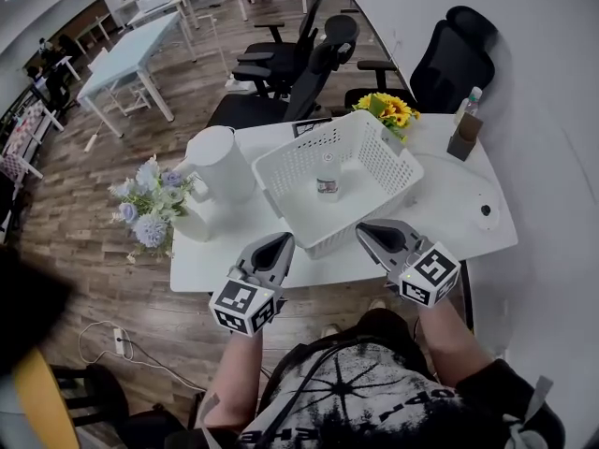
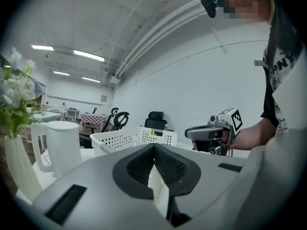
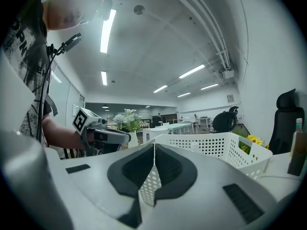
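— Both claws are clenching on nothing. Your left gripper (image 1: pixel 280 244) is pressing its jaws tip to tip, and your right gripper (image 1: pixel 367 229) is doing the same.

— Agreed. You are holding them side by side over the near edge of the tabletop (image 1: pixel 440 215). They are pointing at the near wall of the basket (image 1: pixel 328 238), close to it but not touching it.

— That basket is sitting at the middle of the tabletop. Only your head view is looking down into it, where a small jar (image 1: pixel 327 185) is standing on the floor. From both gripper views you are seeing only the perforated walls.

— Your left gripper view is showing the kettle (image 2: pixel 60 145) toward the left edge, beside the flower vase (image 2: pixel 19 176), with your other claw off to the right.

— And your right gripper view is catching the sunflowers (image 3: pixel 253 139) past the basket at the far edge, plus a bottle (image 3: pixel 297 147) toward the far right corner. Your left claw is showing there too, in front of the pale flowers.
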Demonstrator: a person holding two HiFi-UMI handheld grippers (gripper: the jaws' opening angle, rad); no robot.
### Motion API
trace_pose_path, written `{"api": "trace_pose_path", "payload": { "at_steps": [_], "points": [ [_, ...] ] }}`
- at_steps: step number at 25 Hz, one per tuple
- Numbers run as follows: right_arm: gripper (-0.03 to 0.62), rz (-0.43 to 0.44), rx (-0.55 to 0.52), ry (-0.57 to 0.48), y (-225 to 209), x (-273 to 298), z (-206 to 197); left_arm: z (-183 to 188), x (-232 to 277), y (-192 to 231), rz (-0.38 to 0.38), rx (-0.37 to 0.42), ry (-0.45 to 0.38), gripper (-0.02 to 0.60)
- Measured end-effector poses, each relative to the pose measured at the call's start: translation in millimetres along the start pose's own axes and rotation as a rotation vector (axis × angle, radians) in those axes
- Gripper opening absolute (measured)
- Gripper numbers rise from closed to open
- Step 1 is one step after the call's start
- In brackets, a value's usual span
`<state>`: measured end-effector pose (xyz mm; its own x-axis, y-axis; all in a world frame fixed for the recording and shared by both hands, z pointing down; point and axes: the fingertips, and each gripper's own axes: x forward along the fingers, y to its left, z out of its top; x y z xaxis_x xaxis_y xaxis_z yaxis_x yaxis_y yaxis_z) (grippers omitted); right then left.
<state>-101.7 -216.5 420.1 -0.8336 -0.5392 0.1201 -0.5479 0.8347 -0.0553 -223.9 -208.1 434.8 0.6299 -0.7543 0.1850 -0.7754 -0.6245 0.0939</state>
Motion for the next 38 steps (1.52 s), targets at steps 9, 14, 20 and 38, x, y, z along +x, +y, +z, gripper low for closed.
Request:
{"api": "trace_pose_path", "payload": {
  "at_steps": [9, 14, 20, 38],
  "points": [
    [0.023, 0.000, -0.033, 0.018, -15.0, 5.7, 10.6, 2.7, 7.4, 9.4, 0.006, -0.010, -0.002, 0.008],
    [0.025, 0.012, -0.057, 0.020, -30.8, 14.5, 18.5, 2.1, 16.6, 16.4, 0.018, -0.021, -0.005, 0.008],
    [0.025, 0.030, -0.087, 0.056, -55.5, 27.0, 32.1, -1.0, 28.1, 31.9, 0.047, -0.056, -0.010, 0.008],
    [0.124, 0.230, -0.274, 0.349, -119.5, 109.6, 25.6, 1.5, 41.5, 76.3, 0.175, -0.024, 0.034, 0.008]
  ]
}}
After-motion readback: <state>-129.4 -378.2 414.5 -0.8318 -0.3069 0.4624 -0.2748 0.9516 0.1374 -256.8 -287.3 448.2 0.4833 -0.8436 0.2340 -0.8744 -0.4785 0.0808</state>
